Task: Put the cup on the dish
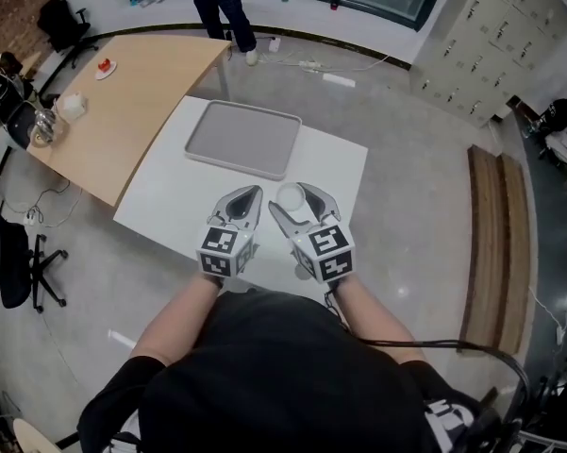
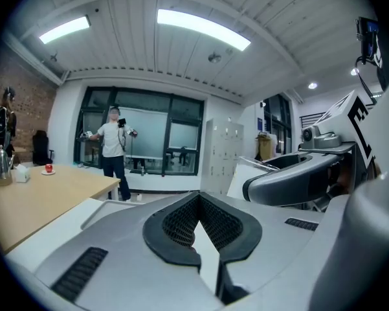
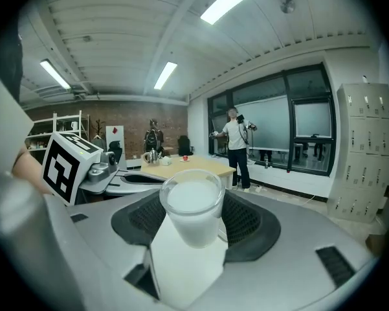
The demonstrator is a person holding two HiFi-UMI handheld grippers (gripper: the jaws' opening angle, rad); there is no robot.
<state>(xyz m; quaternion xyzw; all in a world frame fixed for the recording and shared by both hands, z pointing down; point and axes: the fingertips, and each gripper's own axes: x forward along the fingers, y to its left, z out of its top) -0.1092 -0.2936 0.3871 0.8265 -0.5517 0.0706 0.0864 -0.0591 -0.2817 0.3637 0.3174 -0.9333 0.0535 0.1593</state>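
A clear cup (image 1: 291, 196) of milky white liquid stands low over the white table (image 1: 170, 196), between the jaws of my right gripper (image 1: 291, 202). In the right gripper view the cup (image 3: 193, 214) fills the gap between the two black pads (image 3: 249, 229), so my right gripper (image 3: 193, 196) is shut on it. The dish is a grey rectangular tray (image 1: 241, 140), empty, on the far half of the table, ahead of both grippers. Just left of the cup, my left gripper (image 1: 248, 196) is shut on nothing; its tips (image 2: 199, 203) meet.
A wooden table (image 1: 141, 102) joins the white one at the left and carries a kettle (image 1: 42, 125) and a small plate (image 1: 105, 67). A person (image 1: 222, 3) stands beyond it. Grey floor surrounds the table; a wooden bench (image 1: 495, 243) runs along the right.
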